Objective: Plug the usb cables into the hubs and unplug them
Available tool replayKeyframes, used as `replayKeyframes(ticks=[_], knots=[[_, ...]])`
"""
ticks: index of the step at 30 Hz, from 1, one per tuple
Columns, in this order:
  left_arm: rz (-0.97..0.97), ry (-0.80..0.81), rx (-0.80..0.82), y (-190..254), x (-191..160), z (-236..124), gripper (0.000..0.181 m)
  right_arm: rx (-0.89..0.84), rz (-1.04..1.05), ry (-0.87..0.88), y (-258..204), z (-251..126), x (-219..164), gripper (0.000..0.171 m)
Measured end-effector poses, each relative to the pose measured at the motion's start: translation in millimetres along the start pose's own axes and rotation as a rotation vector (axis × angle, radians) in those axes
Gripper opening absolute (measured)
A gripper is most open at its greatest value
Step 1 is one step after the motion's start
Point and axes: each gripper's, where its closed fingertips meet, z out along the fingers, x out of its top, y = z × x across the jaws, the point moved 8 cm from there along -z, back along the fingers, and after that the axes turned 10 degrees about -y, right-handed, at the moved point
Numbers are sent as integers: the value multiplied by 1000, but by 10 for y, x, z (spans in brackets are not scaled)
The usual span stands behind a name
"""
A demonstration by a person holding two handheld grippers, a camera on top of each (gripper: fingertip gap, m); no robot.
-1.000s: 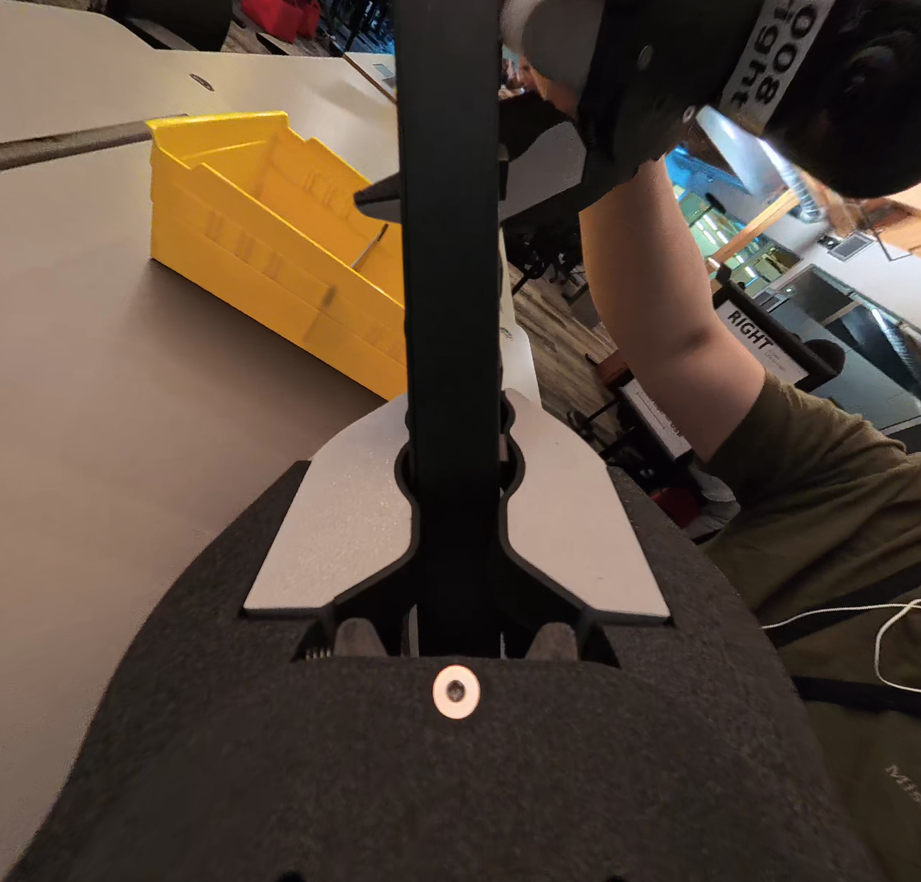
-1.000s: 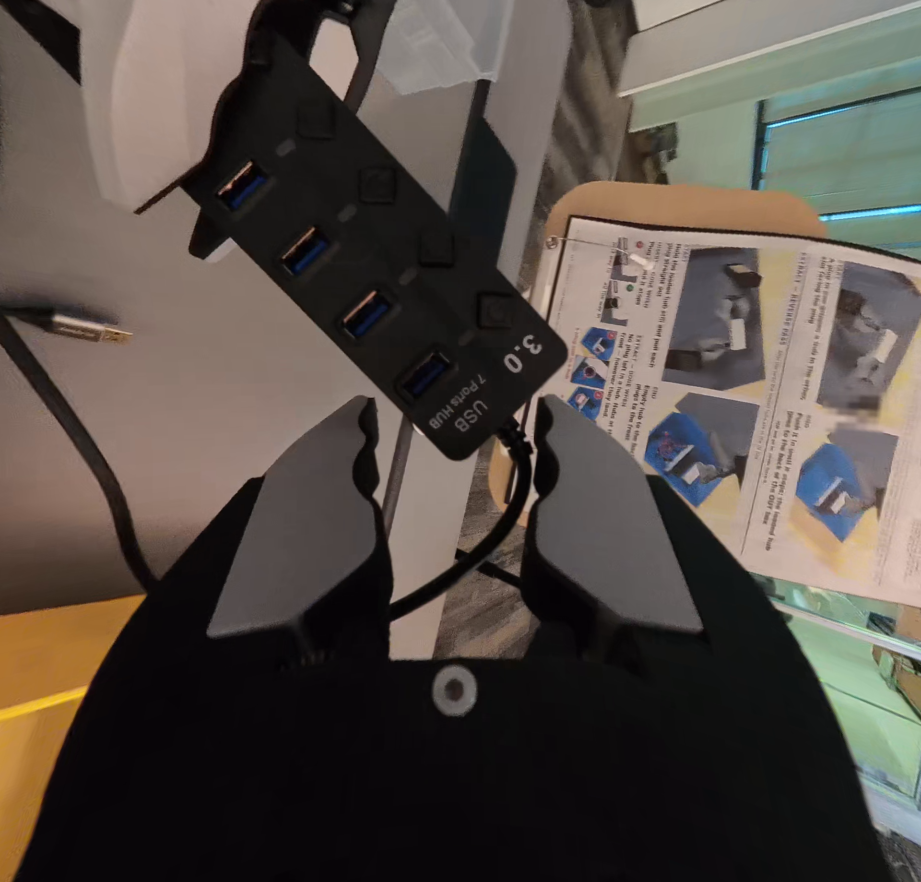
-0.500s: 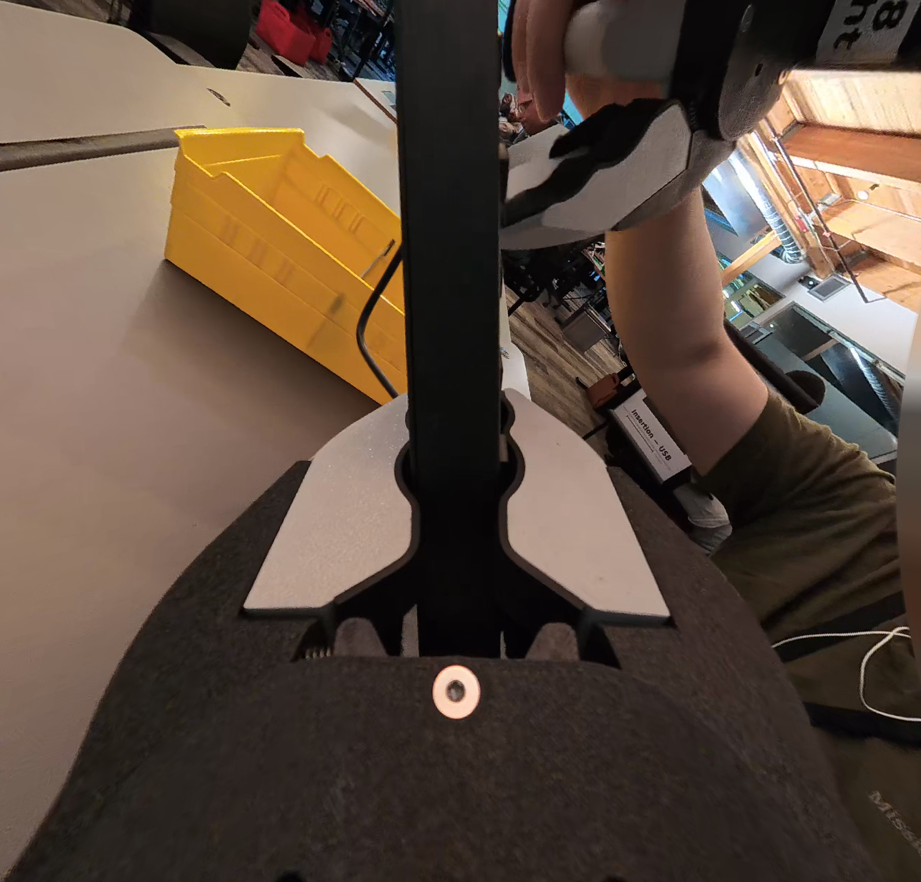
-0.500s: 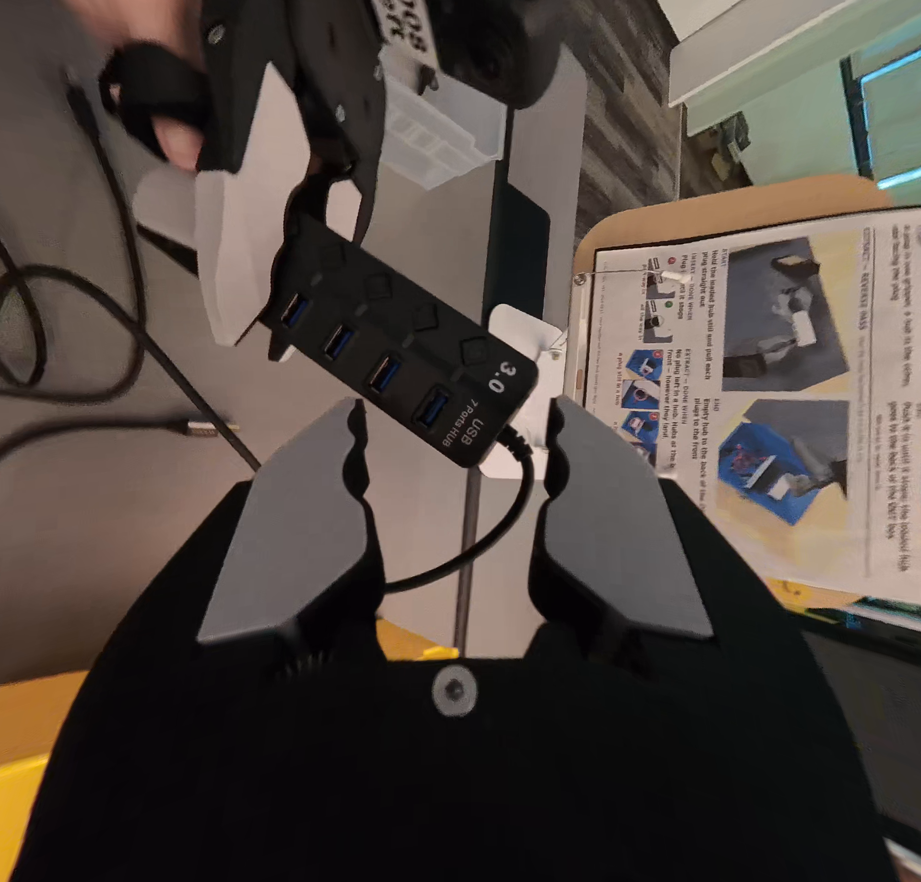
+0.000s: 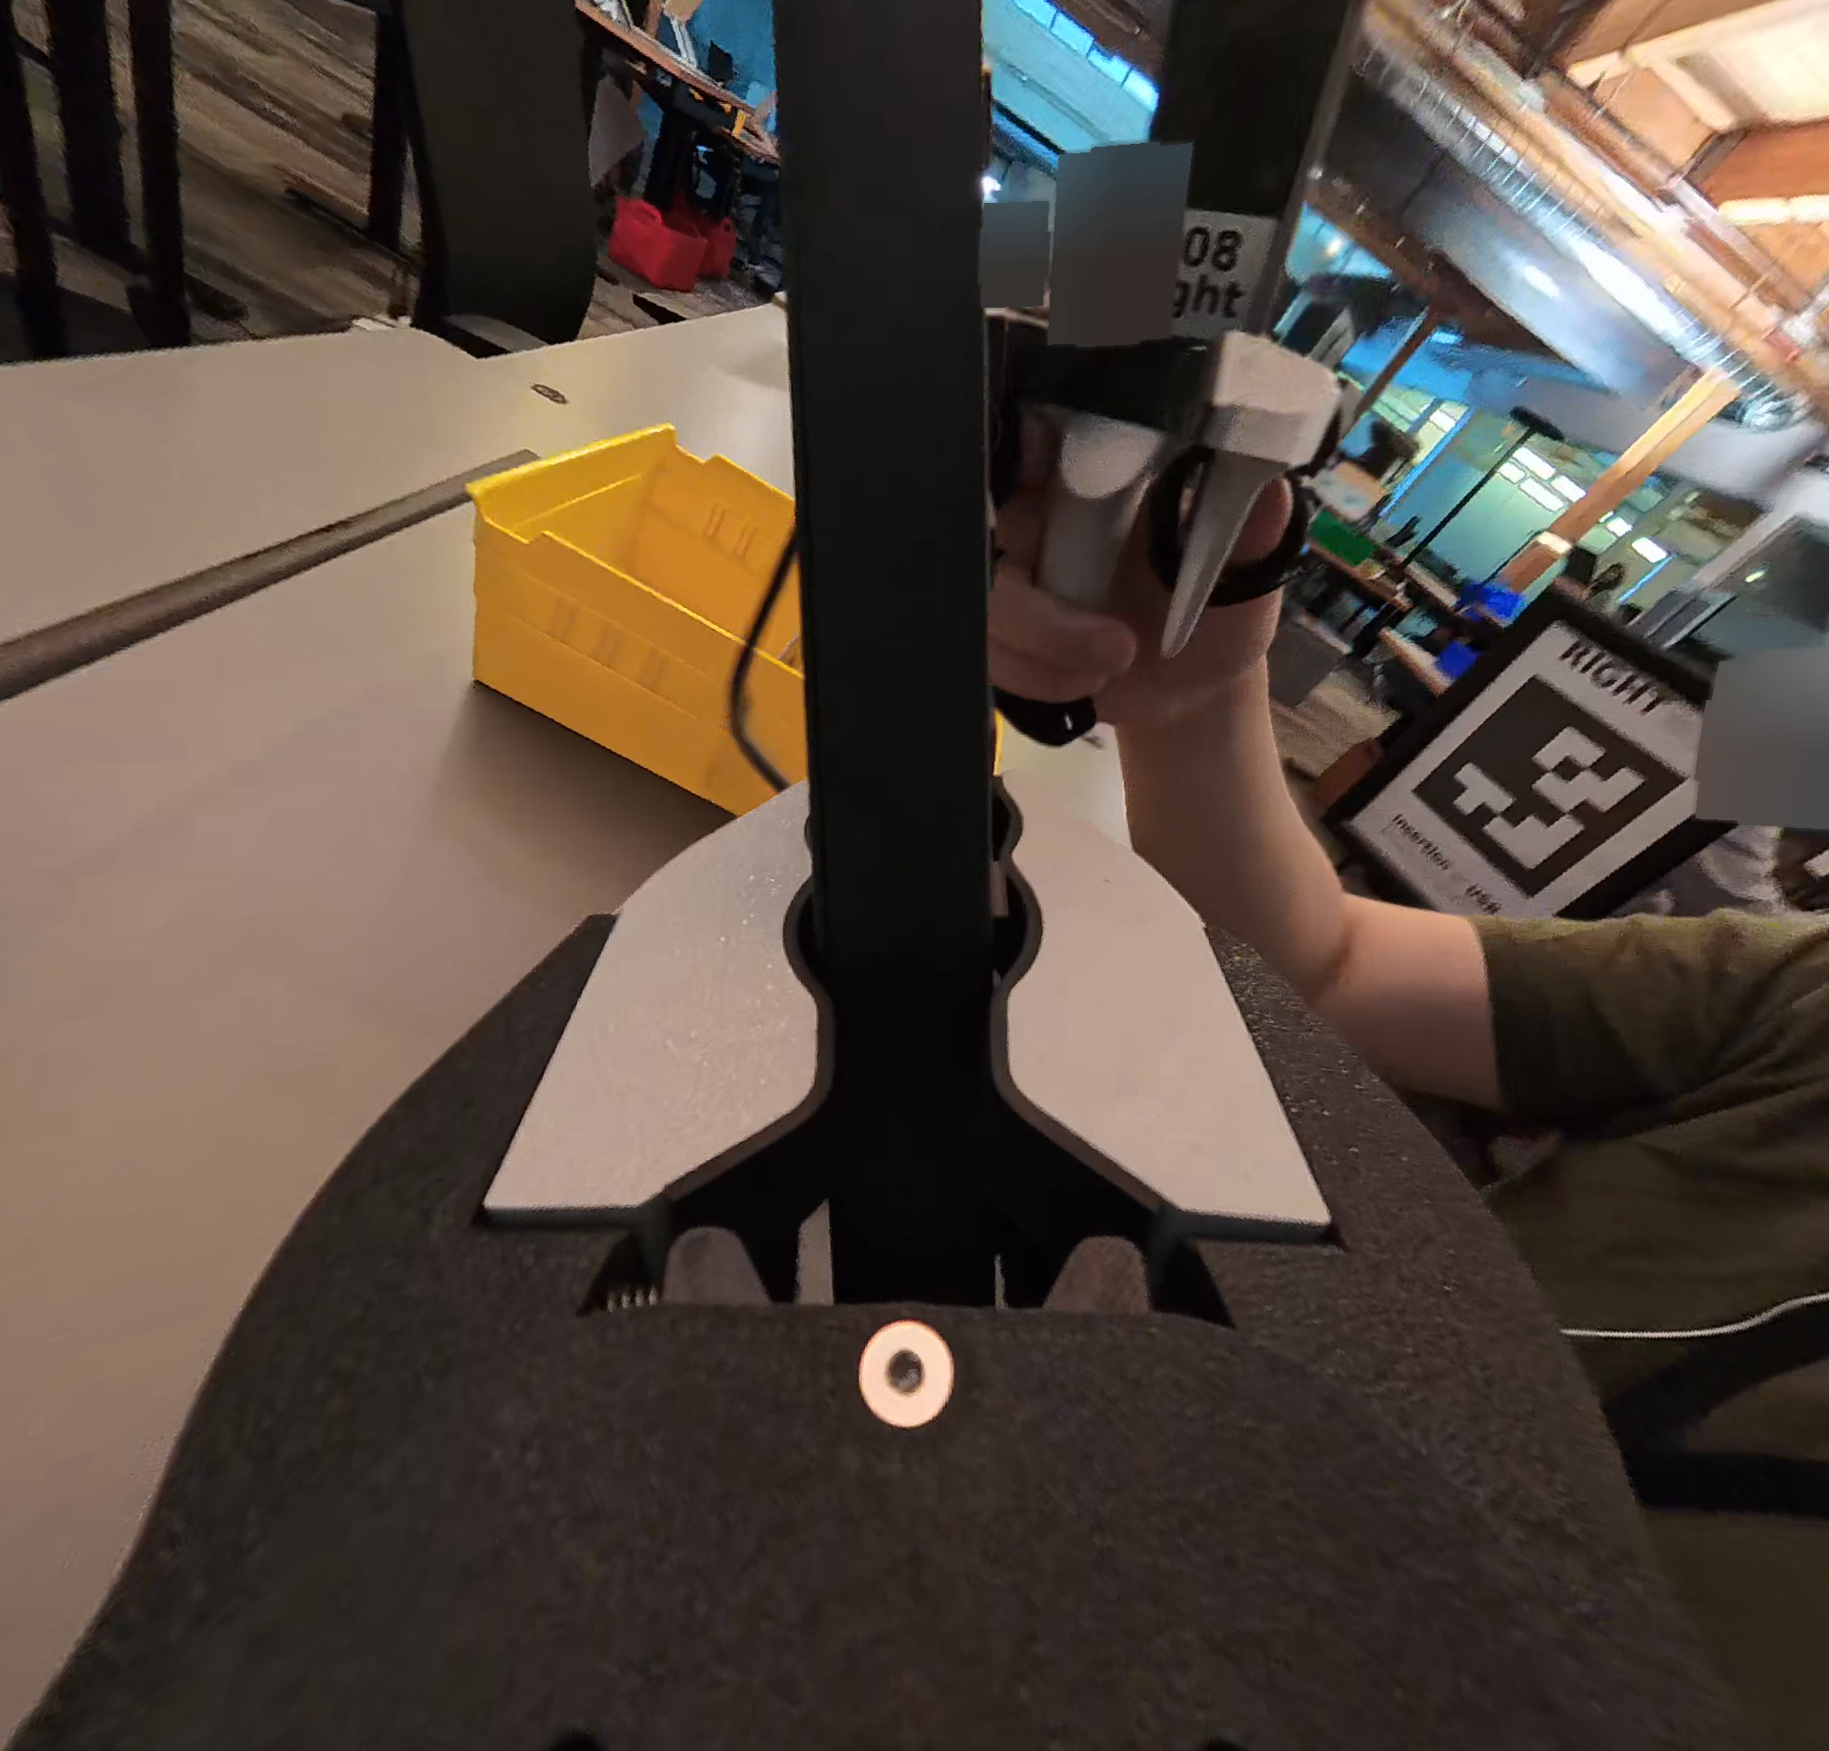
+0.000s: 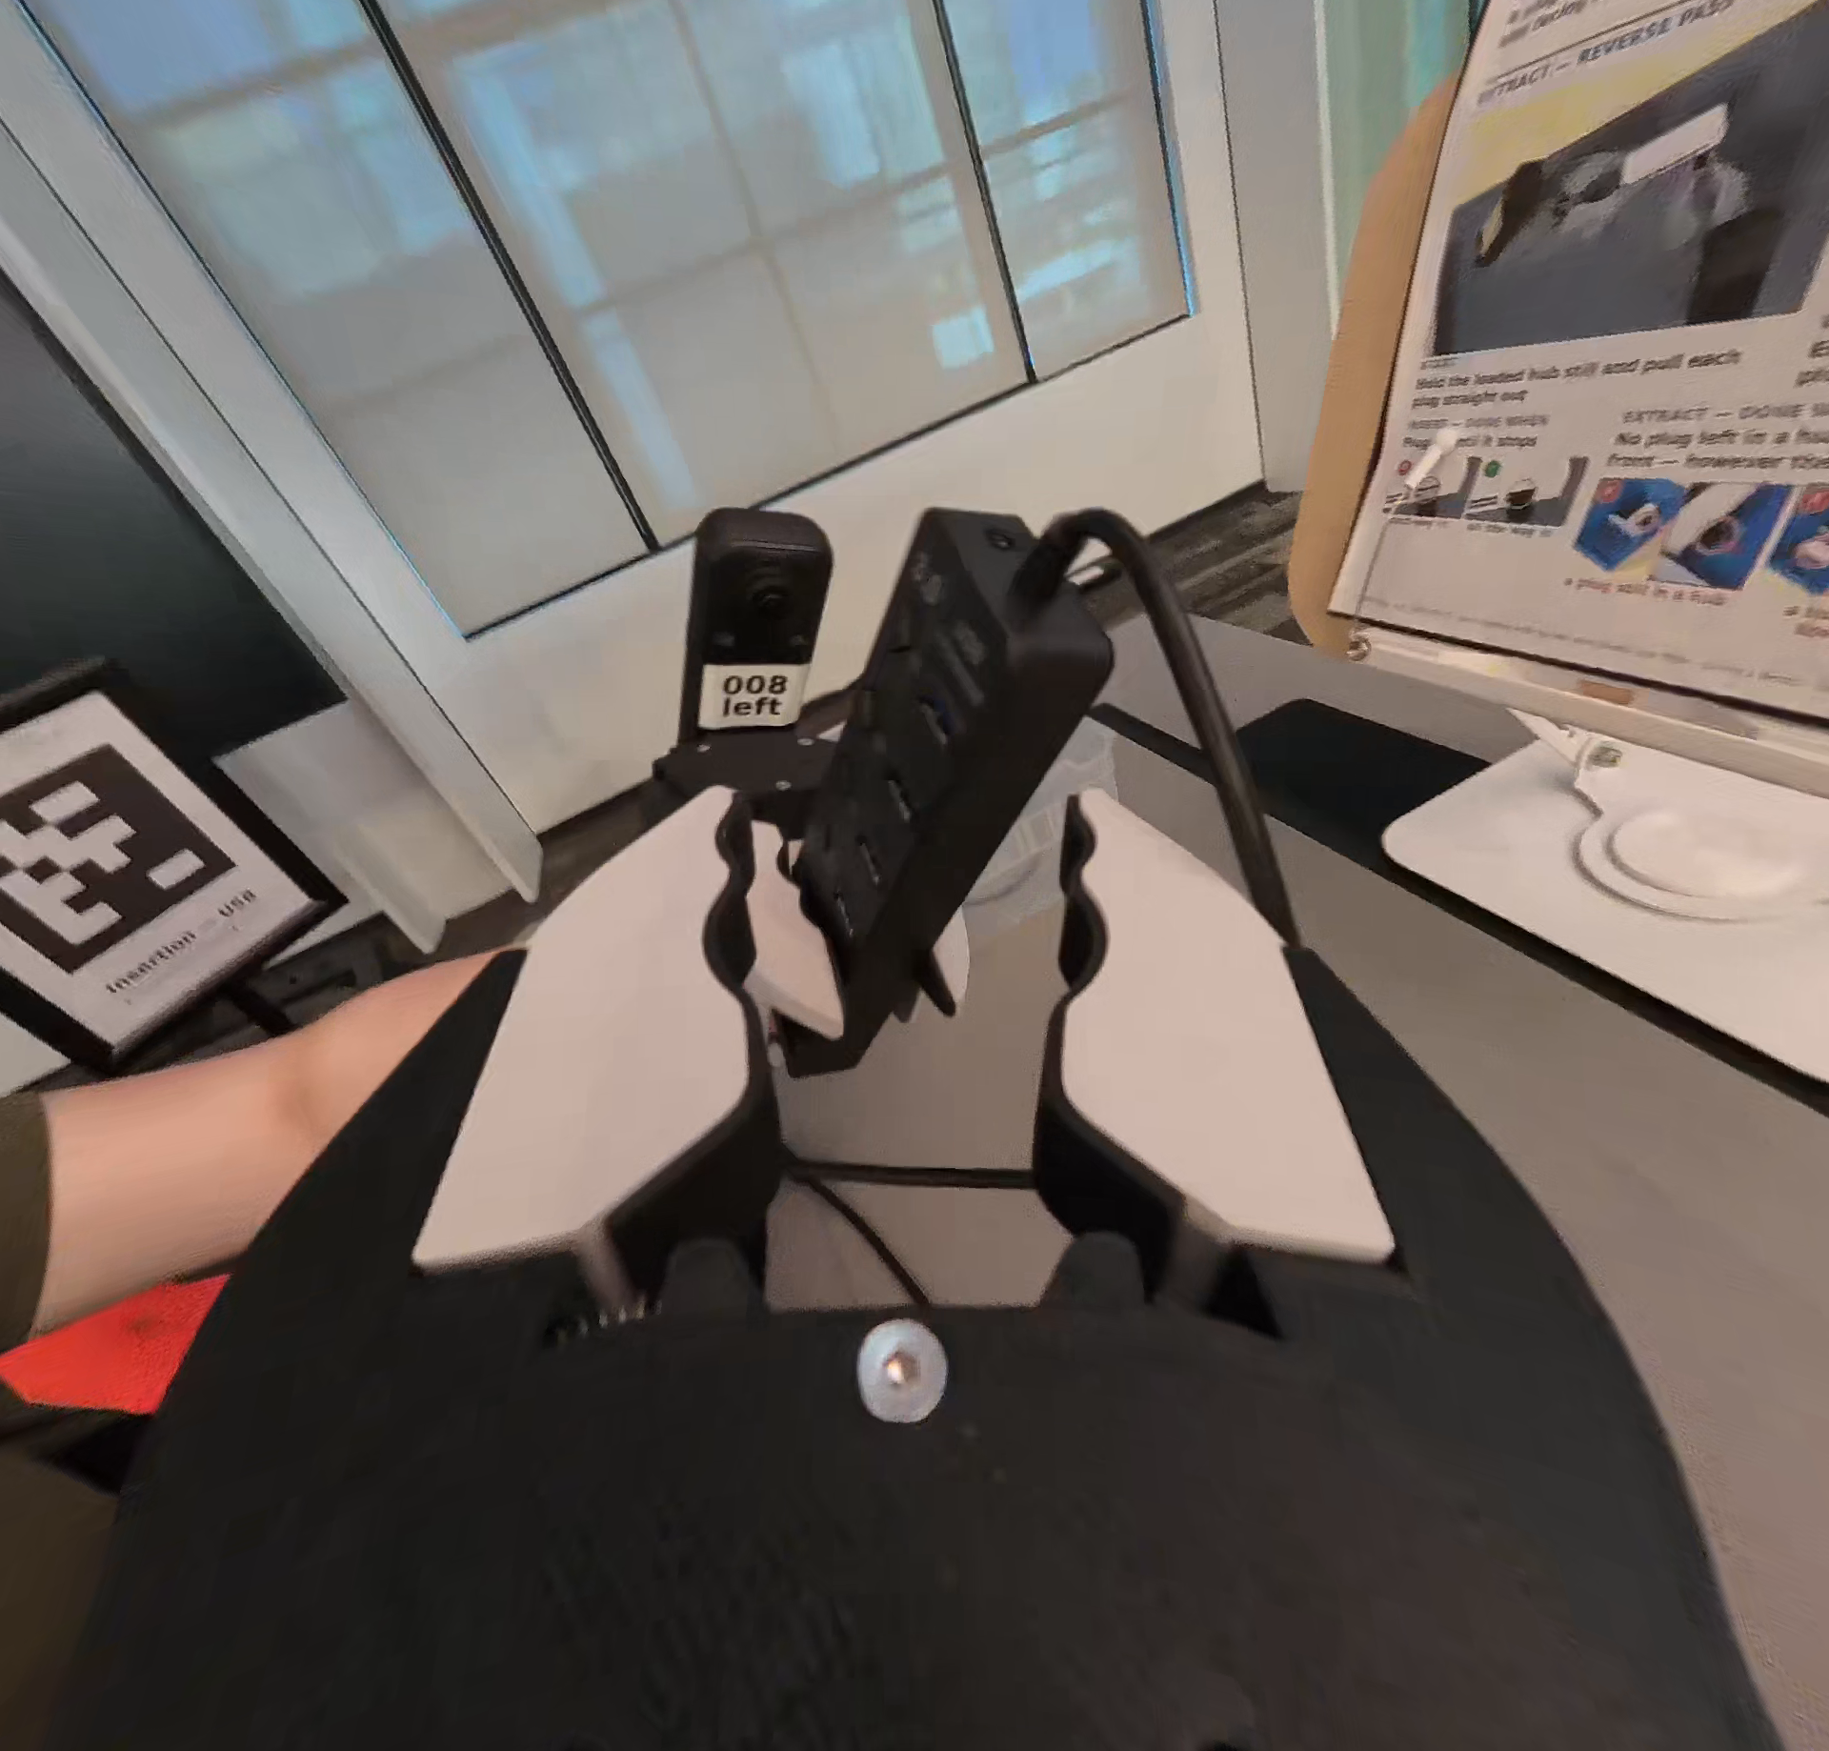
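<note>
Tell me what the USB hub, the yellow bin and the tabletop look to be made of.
USB hub: apparently moulded plastic, matte black, with crisp edges and a dull, even sheen.
Yellow bin: most likely rigid injection-moulded plastic, slightly glossy, with ribbed walls and uniform colour.
Tabletop: a smooth matte beige surface, perhaps laminate; no grain shows, so the core cannot be told.

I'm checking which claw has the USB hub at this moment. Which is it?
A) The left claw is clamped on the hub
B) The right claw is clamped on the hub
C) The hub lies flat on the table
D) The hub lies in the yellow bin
A: the left claw is shut on the black USB hub, while the right claw stands open and empty.
</note>
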Motion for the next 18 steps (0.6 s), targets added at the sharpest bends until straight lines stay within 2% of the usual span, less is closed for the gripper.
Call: replayKeyframes(ticks=[7,10,13,15,16,18], knots=[[141,20,92,85,7,76,27,-39,-53,47,93,101,9,62],[174,8,132,17,16,103,27,76,-44,6,91,126,47,52],[202,16,157,-29,80,110,27,75,-74,-73,157,162,89,49],[202,5,116,-27,109,138,27,84,-103,-106,190,195,104,47],[198,-5,90,-29,114,156,27,113,-114,-86,183,195,108,38],[187,-25,19,-27,105,165,27,171,-113,-53,186,176,87,31]])
